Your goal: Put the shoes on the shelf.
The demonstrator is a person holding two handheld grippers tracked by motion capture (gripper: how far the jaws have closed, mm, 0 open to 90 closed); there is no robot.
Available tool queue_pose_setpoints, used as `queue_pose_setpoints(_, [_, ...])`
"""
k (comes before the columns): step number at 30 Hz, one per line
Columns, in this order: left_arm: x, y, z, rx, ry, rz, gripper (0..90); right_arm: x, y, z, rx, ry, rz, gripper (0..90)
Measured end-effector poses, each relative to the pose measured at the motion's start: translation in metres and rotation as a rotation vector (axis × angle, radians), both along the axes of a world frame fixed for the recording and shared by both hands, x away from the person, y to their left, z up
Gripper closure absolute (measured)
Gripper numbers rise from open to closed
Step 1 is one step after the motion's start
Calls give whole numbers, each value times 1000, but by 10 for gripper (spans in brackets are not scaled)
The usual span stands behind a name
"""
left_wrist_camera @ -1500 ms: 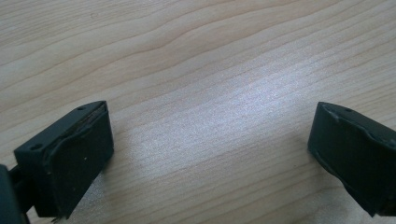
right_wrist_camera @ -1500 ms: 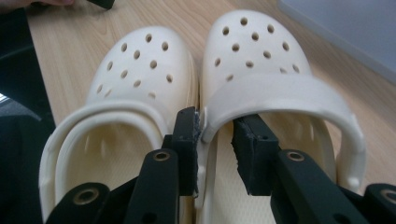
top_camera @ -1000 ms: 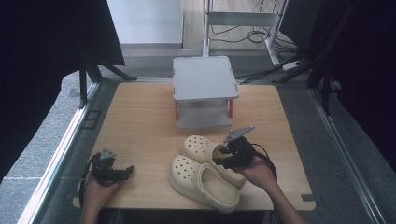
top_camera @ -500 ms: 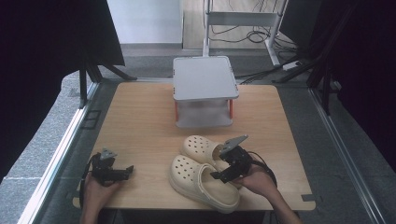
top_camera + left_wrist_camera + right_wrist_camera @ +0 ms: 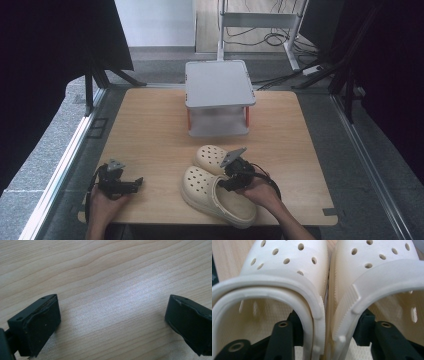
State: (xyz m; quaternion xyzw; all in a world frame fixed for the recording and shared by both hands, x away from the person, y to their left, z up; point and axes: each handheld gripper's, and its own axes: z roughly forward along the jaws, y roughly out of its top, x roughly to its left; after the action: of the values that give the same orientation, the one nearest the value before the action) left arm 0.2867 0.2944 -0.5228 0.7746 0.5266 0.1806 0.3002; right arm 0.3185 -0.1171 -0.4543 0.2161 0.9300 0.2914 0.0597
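Two cream clogs lie side by side on the wooden table (image 5: 150,130), the near clog (image 5: 215,197) ahead of the far clog (image 5: 209,155). My right gripper (image 5: 227,181) reaches into them from the heel end. In the right gripper view one finger (image 5: 283,337) stands inside the left clog (image 5: 287,262) and the other finger (image 5: 387,337) inside the right clog (image 5: 382,267). The jaws have just been closing and now pinch the two adjoining side walls together. My left gripper (image 5: 136,183) rests on the table at the near left, open (image 5: 112,320) over bare wood.
A grey two-level stand (image 5: 218,85) with orange posts sits at the back middle of the table. Black curtains hang on both sides. The table's near edge runs just under both hands.
My right gripper has moved left and down, from above the far clog to the heel openings of both clogs. The left gripper has kept still.
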Motion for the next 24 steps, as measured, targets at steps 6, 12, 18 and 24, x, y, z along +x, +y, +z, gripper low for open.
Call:
queue_pose_setpoints(6, [0,0,0,-1,0,0,0,-5,3,3,-26,0,-25,636])
queue_pose_setpoints(12, [0,0,0,0,-1,0,0,-6,0,13,-14,30,-25,639])
queue_pose_setpoints(18, [0,0,0,0,-1,1,0,-7,-5,29,5,44,-49,638])
queue_pose_setpoints(24, [0,0,0,-1,-2,1,0,-5,-11,41,16,54,-75,636])
